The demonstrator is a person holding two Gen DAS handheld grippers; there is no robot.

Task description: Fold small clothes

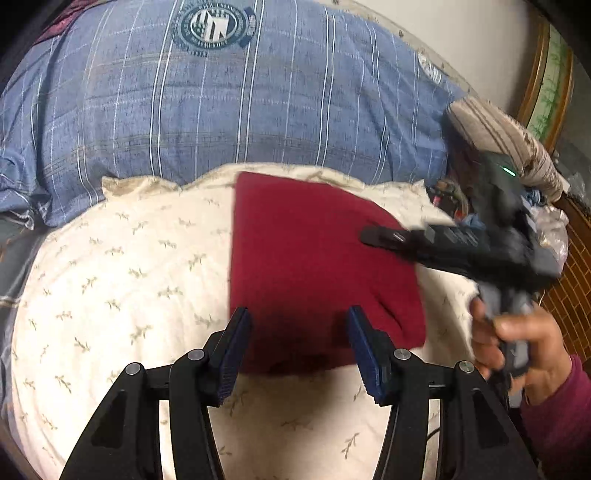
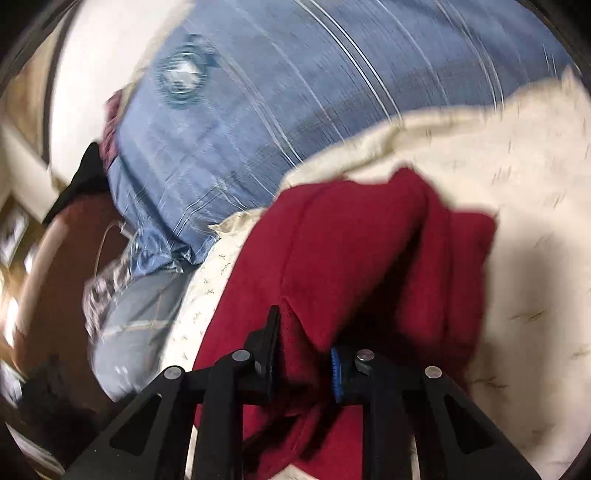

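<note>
No words can be read anywhere. The round crest [image 1: 214,26] on the blue plaid quilt [image 1: 258,103], at twelve o'clock, carries ring lettering too small to read. It blurs completely in the right wrist view.

red garment [image 1: 317,266], cream leaf-print cloth [image 1: 129,280], blue plaid duvet [image 1: 221,110]

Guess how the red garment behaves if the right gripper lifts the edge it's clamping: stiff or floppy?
Likely floppy: the red garment already drapes in soft folds around the right gripper. Probably light; the folded stack barely dents the cream bedding. Fleecy-looking surface suggests little slip.
</note>
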